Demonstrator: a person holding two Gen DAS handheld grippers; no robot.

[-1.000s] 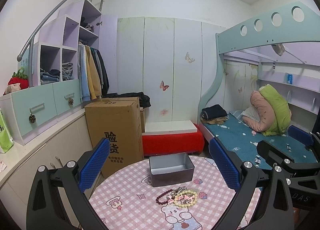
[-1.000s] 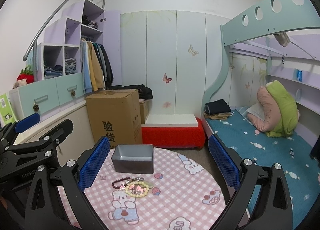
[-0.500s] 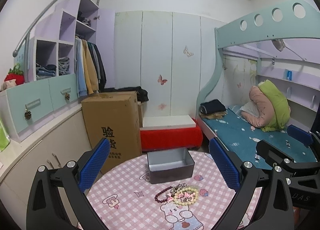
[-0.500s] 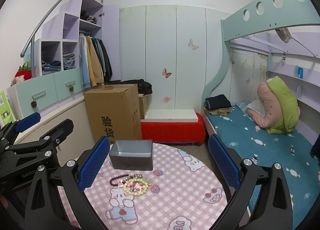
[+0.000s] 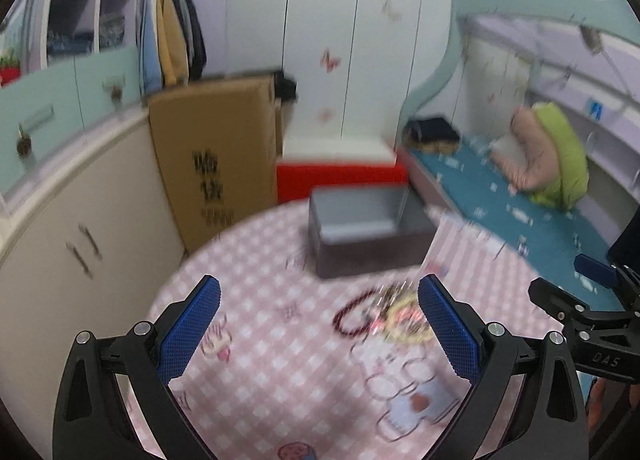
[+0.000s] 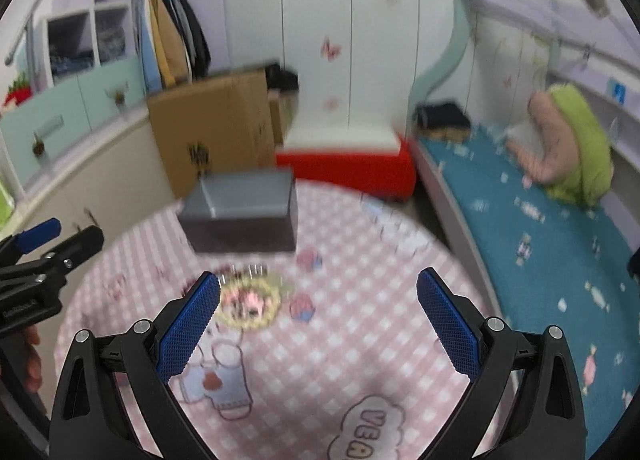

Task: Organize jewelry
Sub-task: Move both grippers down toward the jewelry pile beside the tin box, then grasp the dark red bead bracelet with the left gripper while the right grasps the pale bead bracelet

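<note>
Both claws dipped closer; grey box (image 5: pixel 368 228) looks empty.

A child's bedroom at home: a bunk bed (image 5: pixel 500 196) with teal bedding, butterfly-stickered wardrobe doors (image 5: pixel 332 40) left of it (pastel throughout), and hanging clothes (image 5: pixel 172 44) further left.
</note>
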